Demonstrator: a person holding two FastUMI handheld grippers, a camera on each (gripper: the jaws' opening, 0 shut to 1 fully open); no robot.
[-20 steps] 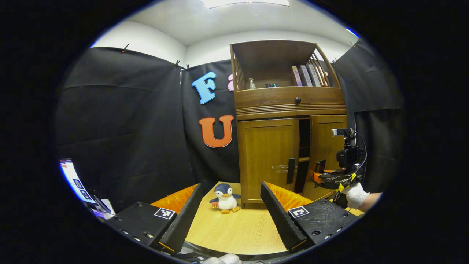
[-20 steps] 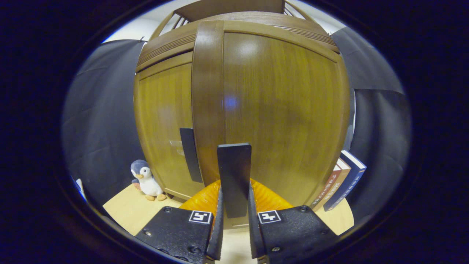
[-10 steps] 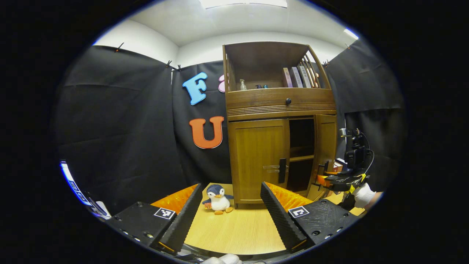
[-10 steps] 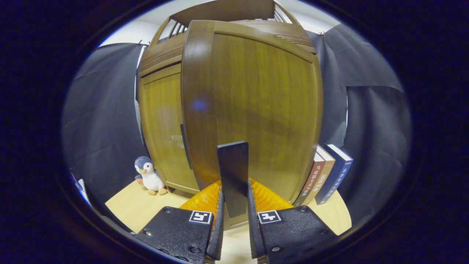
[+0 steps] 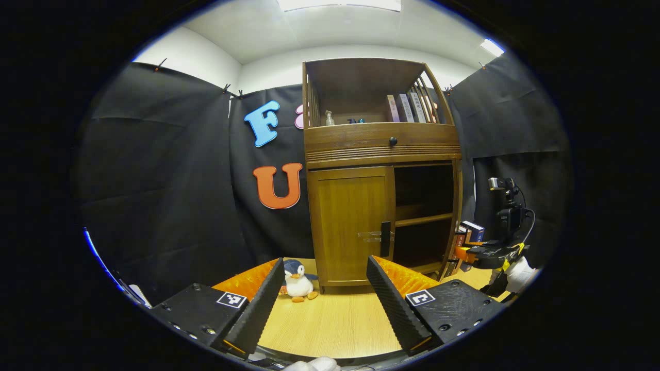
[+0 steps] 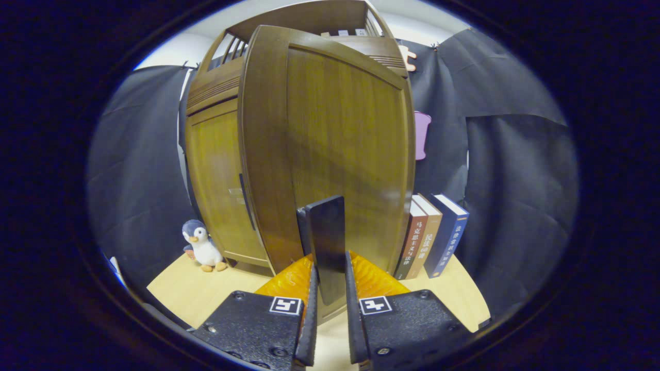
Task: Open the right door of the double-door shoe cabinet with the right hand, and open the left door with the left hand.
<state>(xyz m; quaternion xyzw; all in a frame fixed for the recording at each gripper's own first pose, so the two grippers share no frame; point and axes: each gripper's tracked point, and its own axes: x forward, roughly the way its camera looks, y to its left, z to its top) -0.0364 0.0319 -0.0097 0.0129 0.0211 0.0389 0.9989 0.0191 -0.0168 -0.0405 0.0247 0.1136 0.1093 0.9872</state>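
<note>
1. We see the shoe cabinet standing on the wooden table, with its right door swung wide open and its left door closed flush.
2. In the left gripper view the opened side shows 2 dark compartments split by 1 shelf, and the right door stands edge-on at the cabinet's far right.
3. In the right gripper view, the right door's dark handle stands upright between our right gripper fingers, which are closed to a narrow gap around it; both fingers appear to press on it, though the contact itself is hard to confirm at this angle.
4. The right gripper also appears in the left gripper view, off to the right of the cabinet, held by a gloved hand.
5. Our left gripper hangs well short of the cabinet, jaws spread wide and holding nothing; the left door's handle sits beyond it, slightly right of the gap between the fingers.
6. A toy penguin sits on the table just beside the cabinet's left front corner.
7. 3 books stand upright by the open right door, leaning slightly.
8. The cabinet's top shelf holds a small bottle and more books, above a drawer with 1 round knob.
</note>
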